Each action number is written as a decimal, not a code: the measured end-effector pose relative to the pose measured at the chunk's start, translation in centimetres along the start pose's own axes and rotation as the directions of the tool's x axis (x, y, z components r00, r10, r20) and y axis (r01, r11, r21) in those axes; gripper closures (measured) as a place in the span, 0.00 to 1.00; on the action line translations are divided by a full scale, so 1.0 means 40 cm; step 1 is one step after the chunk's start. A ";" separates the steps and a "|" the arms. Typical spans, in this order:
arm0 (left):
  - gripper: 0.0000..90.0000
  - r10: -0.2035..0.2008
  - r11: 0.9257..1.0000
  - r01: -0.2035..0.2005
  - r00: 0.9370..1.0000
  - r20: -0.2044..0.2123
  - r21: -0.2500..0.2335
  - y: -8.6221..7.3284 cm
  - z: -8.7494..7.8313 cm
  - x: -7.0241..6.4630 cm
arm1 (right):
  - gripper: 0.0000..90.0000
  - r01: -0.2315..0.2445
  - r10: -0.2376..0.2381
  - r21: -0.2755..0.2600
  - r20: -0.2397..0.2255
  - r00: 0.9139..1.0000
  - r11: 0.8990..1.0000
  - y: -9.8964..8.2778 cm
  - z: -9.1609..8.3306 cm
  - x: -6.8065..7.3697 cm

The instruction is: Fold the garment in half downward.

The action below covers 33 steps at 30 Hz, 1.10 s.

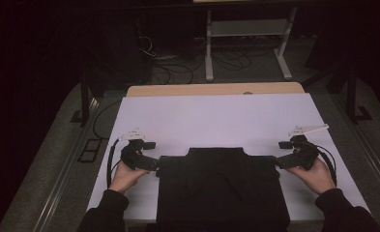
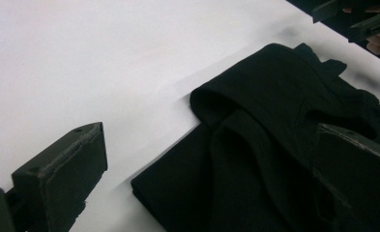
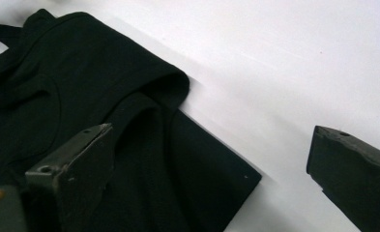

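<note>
A black garment (image 1: 221,186) lies folded flat on the near middle of the white table cover (image 1: 216,116). My left gripper (image 1: 154,164) is at the garment's left far corner and my right gripper (image 1: 280,162) at its right far corner, each held by a hand. In the left gripper view the left gripper (image 2: 209,145) is open, with the folded corner of the garment (image 2: 255,145) lying between its jaws. The right gripper (image 3: 214,145) is also open; its left jaw is over the garment (image 3: 81,87) and its right jaw over bare cover. Neither jaw pair grips the cloth.
A wooden table edge (image 1: 216,89) shows beyond the white cover. Behind it, on the dark floor, are a white metal stand (image 1: 248,29) and loose cables (image 1: 173,67). The right gripper (image 2: 361,17) appears far off in the left gripper view.
</note>
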State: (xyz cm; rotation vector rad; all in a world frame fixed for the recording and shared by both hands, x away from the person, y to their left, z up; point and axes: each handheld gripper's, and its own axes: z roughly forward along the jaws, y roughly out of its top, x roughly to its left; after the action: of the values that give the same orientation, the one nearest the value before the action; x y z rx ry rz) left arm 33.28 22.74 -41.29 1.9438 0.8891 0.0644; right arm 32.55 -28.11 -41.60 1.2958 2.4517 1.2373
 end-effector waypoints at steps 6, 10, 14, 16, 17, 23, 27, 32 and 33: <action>0.00 -0.014 1.000 0.014 1.000 -0.007 0.016 -0.006 0.008 0.016 | 0.09 -0.006 0.006 0.015 -0.004 1.000 1.000 -0.001 0.010 -0.017; 0.00 -0.024 0.999 0.024 1.000 -0.014 0.022 -0.012 0.013 0.027 | 0.13 -0.008 0.008 0.018 -0.002 1.000 1.000 -0.002 0.013 -0.026; 0.00 -0.031 0.999 0.032 0.999 -0.021 0.030 -0.015 0.015 0.036 | 0.15 -0.010 0.010 0.032 -0.002 1.000 0.999 -0.004 0.018 -0.033; 0.00 -0.033 0.999 0.033 0.999 -0.021 0.034 -0.017 0.018 0.040 | 0.15 -0.006 0.006 0.039 -0.003 1.000 0.999 -0.004 0.023 -0.035; 0.00 -0.033 0.999 0.034 0.999 -0.022 0.037 -0.018 0.019 0.042 | 0.15 -0.005 0.005 0.041 -0.001 1.000 0.999 -0.005 0.024 -0.036; 0.02 -0.038 0.998 0.039 0.999 -0.019 0.052 -0.023 0.026 0.051 | 0.17 -0.008 0.008 0.062 0.001 1.000 0.998 -0.008 0.030 -0.044; 0.04 -0.047 0.997 0.048 0.999 -0.015 0.054 -0.024 0.029 0.056 | 0.19 -0.006 0.006 0.069 -0.002 1.000 0.998 -0.011 0.031 -0.047; 0.09 -0.052 0.997 0.053 0.999 -0.015 0.063 -0.026 0.032 0.061 | 0.26 -0.004 0.005 0.078 -0.018 1.000 0.997 -0.015 0.033 -0.048; 0.11 -0.051 0.997 0.052 0.999 -0.013 0.063 -0.026 0.032 0.061 | 0.27 -0.005 0.007 0.080 -0.019 1.000 0.997 -0.015 0.033 -0.048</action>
State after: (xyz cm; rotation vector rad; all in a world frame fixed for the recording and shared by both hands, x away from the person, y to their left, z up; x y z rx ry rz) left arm 34.98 23.54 -43.56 1.9801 0.9584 0.0168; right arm 33.95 -28.90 -43.40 1.3170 2.5375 1.1698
